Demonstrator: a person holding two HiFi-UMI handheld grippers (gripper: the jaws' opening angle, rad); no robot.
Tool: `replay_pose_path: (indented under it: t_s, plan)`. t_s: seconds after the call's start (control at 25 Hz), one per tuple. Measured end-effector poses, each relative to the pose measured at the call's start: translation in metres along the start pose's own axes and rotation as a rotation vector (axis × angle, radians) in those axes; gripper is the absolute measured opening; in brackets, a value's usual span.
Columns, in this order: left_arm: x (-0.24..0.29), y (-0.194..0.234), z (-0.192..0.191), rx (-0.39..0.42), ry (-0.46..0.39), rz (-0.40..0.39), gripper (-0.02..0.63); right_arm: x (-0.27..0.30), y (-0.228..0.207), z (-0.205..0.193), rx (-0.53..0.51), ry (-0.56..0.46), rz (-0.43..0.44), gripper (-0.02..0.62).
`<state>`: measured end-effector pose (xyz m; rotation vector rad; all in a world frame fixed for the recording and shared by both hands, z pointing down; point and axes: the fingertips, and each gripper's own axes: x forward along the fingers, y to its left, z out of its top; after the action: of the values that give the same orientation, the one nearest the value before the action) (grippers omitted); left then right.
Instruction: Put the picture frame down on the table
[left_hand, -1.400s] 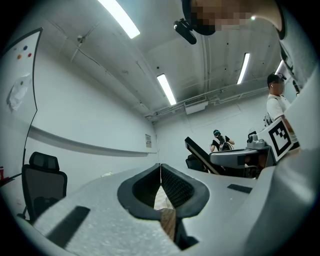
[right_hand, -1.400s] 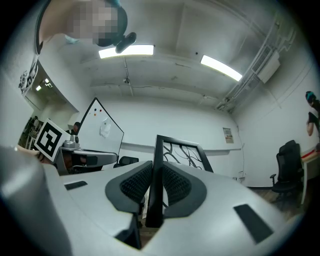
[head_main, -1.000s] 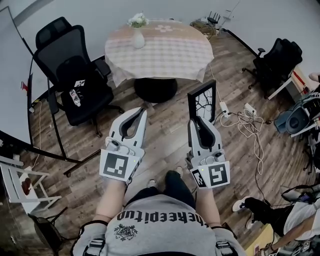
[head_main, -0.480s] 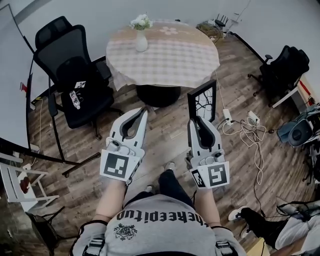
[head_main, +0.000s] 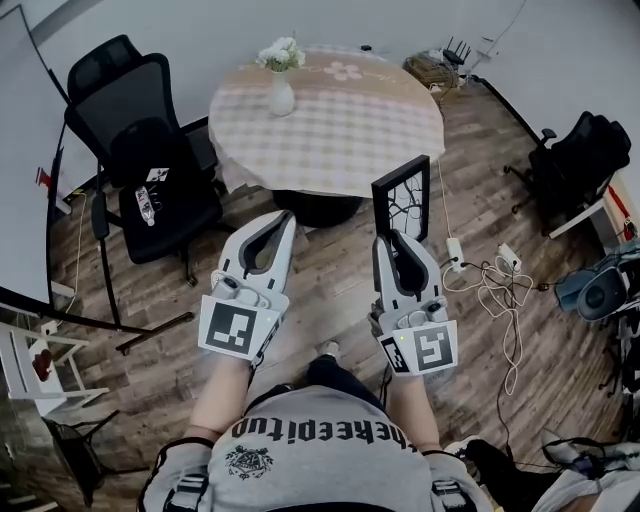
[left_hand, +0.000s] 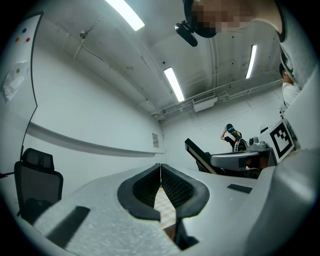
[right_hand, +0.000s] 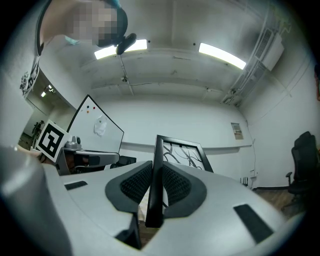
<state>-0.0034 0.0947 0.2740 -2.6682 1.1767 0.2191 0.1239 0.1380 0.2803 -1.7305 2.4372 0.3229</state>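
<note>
A black picture frame (head_main: 401, 196) with a branch drawing stands upright in my right gripper (head_main: 398, 238), which is shut on its lower edge. The right gripper view shows the frame (right_hand: 160, 170) pinched edge-on between both pads. It hangs over the wooden floor just short of the round table (head_main: 330, 110) with its checked cloth. My left gripper (head_main: 285, 222) is level with the right one, shut, with nothing between its jaws; its tips (left_hand: 160, 167) meet in the left gripper view.
A white vase of flowers (head_main: 281, 80) stands on the table's far left. A black office chair (head_main: 140, 150) is left of the table. Cables and a power strip (head_main: 490, 280) lie on the floor to the right, near another chair (head_main: 580, 165).
The table has come closer and lower in the head view as I walk toward it. Both grippers keep their pose, the frame still held upright.
</note>
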Motion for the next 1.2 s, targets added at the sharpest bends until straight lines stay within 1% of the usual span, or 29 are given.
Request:
replay_pose_path:
  t_s: [0.32,0.48,0.68,0.88,0.96,1.2]
  plan:
    - [0.048,-0.009,-0.008,0.003,-0.002,0.036,0.017,0.019,-0.047,-0.01,0.013,-0.007,0.042,0.069]
    - [0.061,-0.017,-0.013,0.004,-0.011,0.047,0.017,0.02,-0.063,-0.017,0.017,-0.013,0.058,0.067]
    - [0.071,-0.02,-0.022,-0.007,0.024,0.051,0.017,0.028,-0.077,-0.025,0.041,-0.008,0.059,0.067]
    - [0.079,-0.003,-0.028,-0.005,0.024,0.066,0.017,0.047,-0.078,-0.032,0.048,-0.003,0.067,0.067]
    - [0.083,0.007,-0.032,0.001,0.02,0.059,0.017,0.057,-0.077,-0.036,0.049,-0.001,0.062,0.067]
    - [0.105,0.043,-0.043,-0.017,0.02,0.026,0.017,0.093,-0.074,-0.046,0.041,0.017,0.031,0.067]
